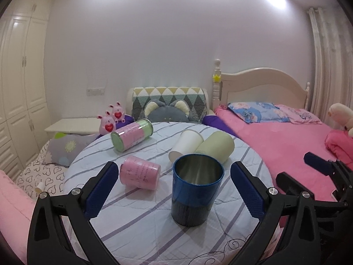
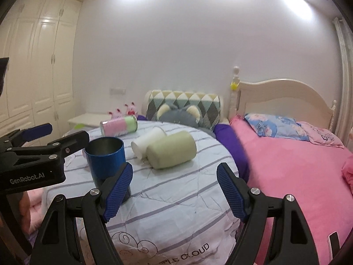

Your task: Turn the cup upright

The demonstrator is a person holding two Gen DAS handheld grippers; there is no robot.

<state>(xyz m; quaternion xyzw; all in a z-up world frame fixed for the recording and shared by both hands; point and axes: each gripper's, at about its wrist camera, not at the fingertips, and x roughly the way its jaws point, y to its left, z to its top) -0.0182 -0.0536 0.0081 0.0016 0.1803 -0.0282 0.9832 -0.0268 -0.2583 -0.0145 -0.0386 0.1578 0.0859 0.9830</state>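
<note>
A blue cup with a steel inside (image 1: 195, 190) stands upright, mouth up, on the round striped table (image 1: 141, 227). My left gripper (image 1: 174, 190) is open; its jaws stand wide on either side of the cup, not touching it. The cup also shows in the right wrist view (image 2: 106, 159), at the left. My right gripper (image 2: 175, 191) is open and empty over the table, right of the cup. The left gripper (image 2: 39, 139) shows at that view's left edge. A pink cup (image 1: 140, 173), a white cup (image 1: 187, 144) and a pale green cup (image 1: 217, 146) lie on their sides.
A pink and green tin (image 1: 132, 137) lies on its side at the table's far left. A pink bed (image 1: 275, 141) runs along the right. Cushions and plush toys (image 1: 112, 119) sit behind the table. White wardrobes (image 1: 19, 84) stand at the left.
</note>
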